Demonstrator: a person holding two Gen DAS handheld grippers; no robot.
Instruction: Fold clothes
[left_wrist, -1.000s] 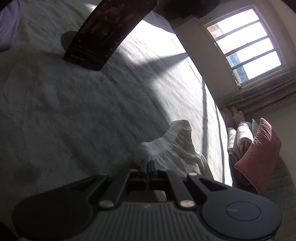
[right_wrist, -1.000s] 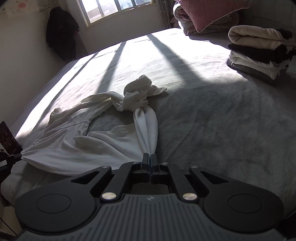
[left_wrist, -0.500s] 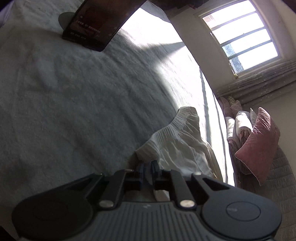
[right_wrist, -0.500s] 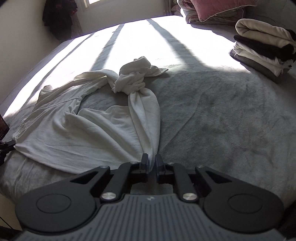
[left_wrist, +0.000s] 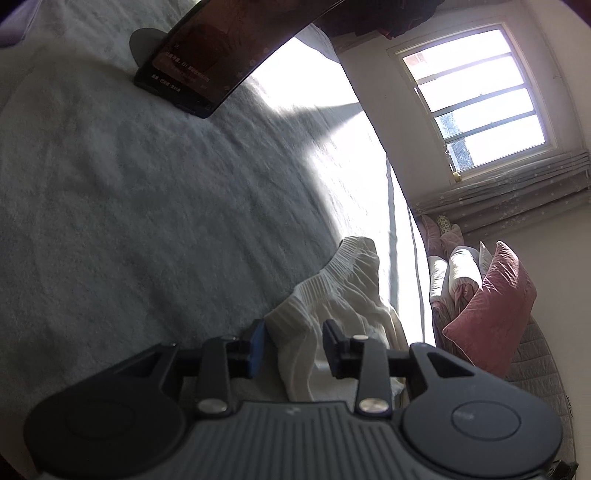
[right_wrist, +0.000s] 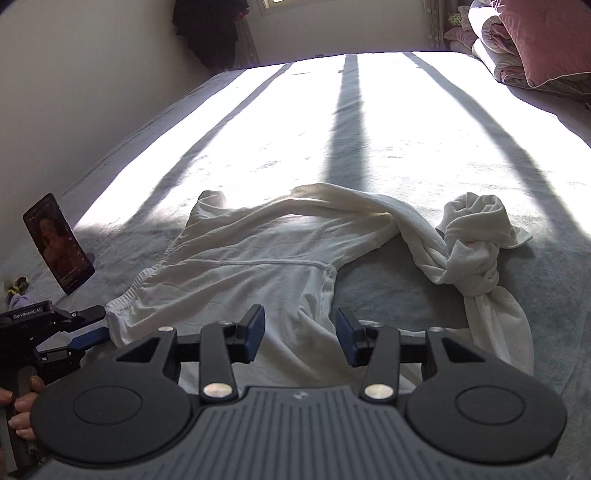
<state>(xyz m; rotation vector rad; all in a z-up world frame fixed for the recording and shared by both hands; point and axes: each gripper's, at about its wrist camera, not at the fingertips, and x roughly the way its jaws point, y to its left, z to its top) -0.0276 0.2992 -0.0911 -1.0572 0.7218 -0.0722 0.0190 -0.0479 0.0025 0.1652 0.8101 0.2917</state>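
Observation:
White trousers (right_wrist: 258, 266) lie spread on the grey bed (right_wrist: 406, 122), with the leg ends twisted into a knot (right_wrist: 476, 243) at the right. My right gripper (right_wrist: 300, 332) is open and empty, just above the near leg. My left gripper (left_wrist: 293, 345) is open, with the elastic waistband corner (left_wrist: 328, 284) lying between its jaws. The left gripper also shows in the right wrist view (right_wrist: 79, 330) at the waistband's left end.
A phone (right_wrist: 59, 242) stands propped on the bed left of the trousers, and shows large in the left wrist view (left_wrist: 221, 55). Pink pillows and rolled bedding (left_wrist: 491, 306) lie at the head of the bed. A window (left_wrist: 476, 96) lights the far half.
Both grippers were shut on the trousers a second ago and have opened, letting the cloth go. The right gripper swung left, and the trousers now lie flatter.

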